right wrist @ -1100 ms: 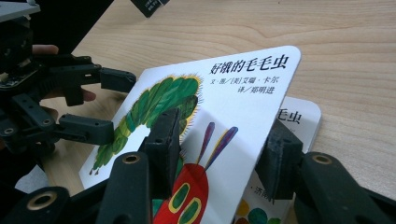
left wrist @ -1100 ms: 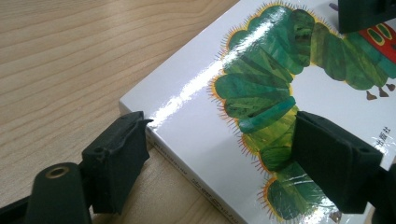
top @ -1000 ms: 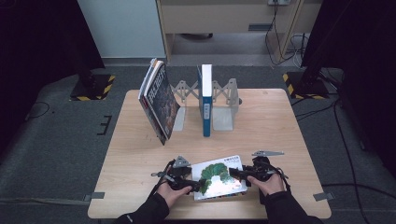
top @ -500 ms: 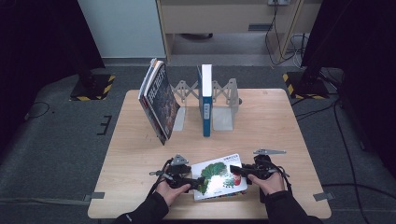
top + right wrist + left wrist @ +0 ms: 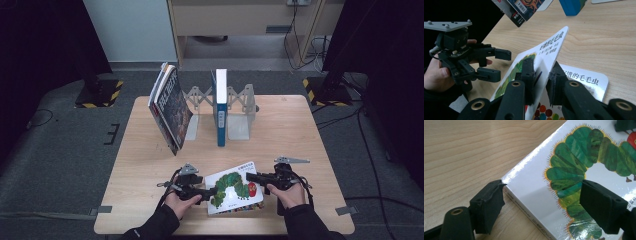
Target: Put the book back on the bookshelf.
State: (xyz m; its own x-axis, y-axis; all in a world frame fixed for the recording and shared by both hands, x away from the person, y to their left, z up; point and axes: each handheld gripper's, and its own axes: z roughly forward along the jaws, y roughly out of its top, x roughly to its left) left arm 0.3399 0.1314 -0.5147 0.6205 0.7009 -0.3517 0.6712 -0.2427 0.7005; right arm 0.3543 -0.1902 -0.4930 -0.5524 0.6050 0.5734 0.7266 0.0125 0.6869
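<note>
A white picture book with a green caterpillar [image 5: 232,192] lies near the table's front edge. My right gripper [image 5: 250,177] is at its right edge. In the right gripper view its jaws have just been closing, and the right gripper [image 5: 541,66] is shut on the front cover [image 5: 544,55], which is lifted off the pages below. My left gripper [image 5: 209,191] is at the book's left side. In its own view the left gripper [image 5: 544,192] stands open, one jaw on the table beside the spine corner and the other over the book's cover [image 5: 574,170]. The left gripper [image 5: 500,63] looks open from the right too.
At the back of the wooden table [image 5: 280,130] a metal expanding book rack [image 5: 240,107] holds an upright blue book [image 5: 220,107]. Dark-covered books [image 5: 170,107] lean to its left. Dark floor and cables surround the table.
The right gripper's jaws have closed onto the book's right edge. Both hands have stayed nearly where they were, and the book has barely shifted.
</note>
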